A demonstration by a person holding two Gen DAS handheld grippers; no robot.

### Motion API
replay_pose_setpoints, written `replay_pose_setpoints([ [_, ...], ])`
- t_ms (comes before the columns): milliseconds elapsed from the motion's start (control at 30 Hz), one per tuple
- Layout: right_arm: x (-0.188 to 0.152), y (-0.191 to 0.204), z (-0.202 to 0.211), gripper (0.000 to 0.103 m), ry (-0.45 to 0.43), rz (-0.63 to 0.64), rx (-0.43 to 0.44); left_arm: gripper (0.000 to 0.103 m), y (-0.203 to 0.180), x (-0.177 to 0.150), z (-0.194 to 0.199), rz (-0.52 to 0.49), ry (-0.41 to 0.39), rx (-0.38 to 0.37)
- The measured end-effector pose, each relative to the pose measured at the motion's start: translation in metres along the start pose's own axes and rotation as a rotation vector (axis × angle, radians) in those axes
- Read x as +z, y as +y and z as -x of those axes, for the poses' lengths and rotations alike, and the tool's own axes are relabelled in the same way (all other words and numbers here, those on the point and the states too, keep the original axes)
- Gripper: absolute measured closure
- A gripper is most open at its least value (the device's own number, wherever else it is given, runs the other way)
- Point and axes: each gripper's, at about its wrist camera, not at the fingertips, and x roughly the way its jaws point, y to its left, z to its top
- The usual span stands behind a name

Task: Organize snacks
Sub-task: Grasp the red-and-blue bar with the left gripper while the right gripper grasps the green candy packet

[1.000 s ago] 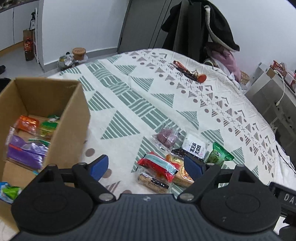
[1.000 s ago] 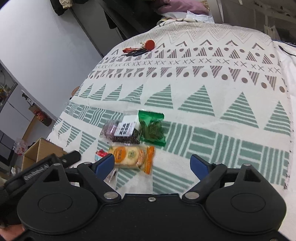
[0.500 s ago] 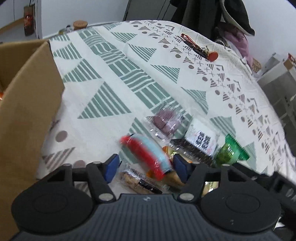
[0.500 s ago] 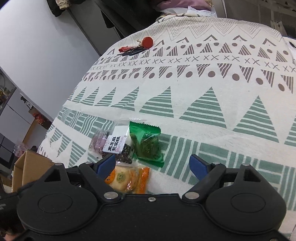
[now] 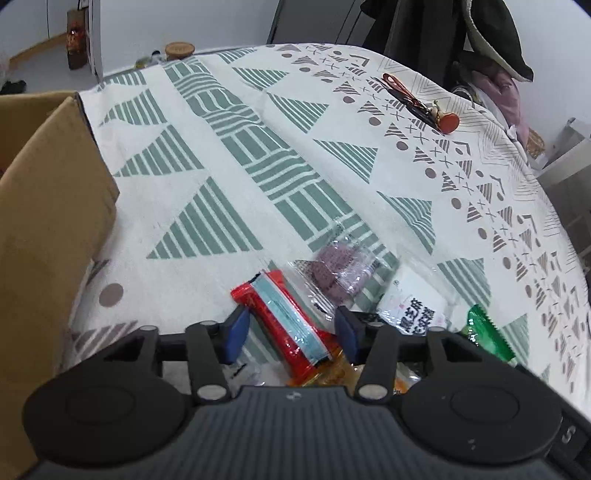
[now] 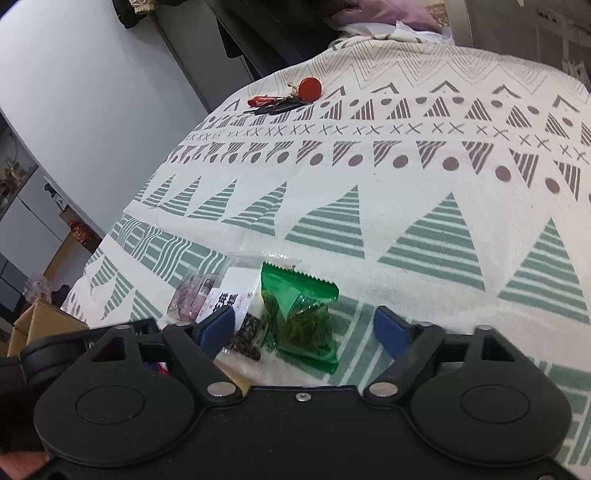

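A red and light-blue snack bar (image 5: 286, 321) lies on the patterned tablecloth between the blue fingers of my left gripper (image 5: 291, 332), which is open and straddles it. Beside the bar are a purple cake in clear wrap (image 5: 338, 271), a white-labelled pack (image 5: 415, 314) and a green packet (image 5: 487, 338). In the right wrist view my right gripper (image 6: 306, 328) stands open around the green packet (image 6: 301, 314), with the white-labelled pack (image 6: 231, 299) and the purple cake (image 6: 188, 295) to its left. The cardboard box (image 5: 48, 206) stands at the left.
A red key fob with keys (image 5: 424, 107) lies far back on the tablecloth (image 5: 258, 155), also the key fob (image 6: 295, 94) in the right wrist view. A dark coat (image 5: 461, 33) hangs behind the table. A jar (image 5: 180, 50) stands on the floor beyond the far edge.
Both grippers have moved down and forward toward the snack pile. My left gripper left the box side and now straddles the red bar; the right one now frames the green packet.
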Motion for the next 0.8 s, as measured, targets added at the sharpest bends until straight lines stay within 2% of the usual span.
replay_pose_setpoints([
  [33,0.0,0.0,-0.001,0.041,-0.002,0.003,-0.006,0.071,0.002,0.0,0.0,0.006,-0.004,0.004],
  [67,0.0,0.0,-0.001,0.047,-0.003,0.006,-0.014,0.073,0.005,-0.001,0.001,0.007,-0.007,0.012],
  [100,-0.001,-0.001,0.0,0.062,-0.001,0.008,-0.018,0.076,0.007,-0.001,0.002,0.012,-0.01,0.007],
  [133,-0.001,-0.003,0.0,0.071,0.006,0.0,-0.005,0.083,0.009,-0.001,0.003,0.014,-0.011,0.009],
  [233,-0.002,-0.006,0.004,0.075,0.013,-0.028,0.014,0.085,0.013,-0.003,0.009,0.016,-0.017,0.01],
  [500,-0.008,-0.002,0.03,0.075,-0.021,-0.04,-0.003,0.085,0.02,-0.002,0.04,0.015,-0.072,-0.029],
  [567,-0.008,-0.001,0.038,0.075,-0.021,-0.074,0.023,0.085,0.022,-0.001,0.049,0.012,-0.082,-0.042],
  [800,-0.012,0.028,0.07,0.076,-0.068,-0.032,0.043,0.085,0.032,0.0,0.091,0.004,-0.14,-0.076],
])
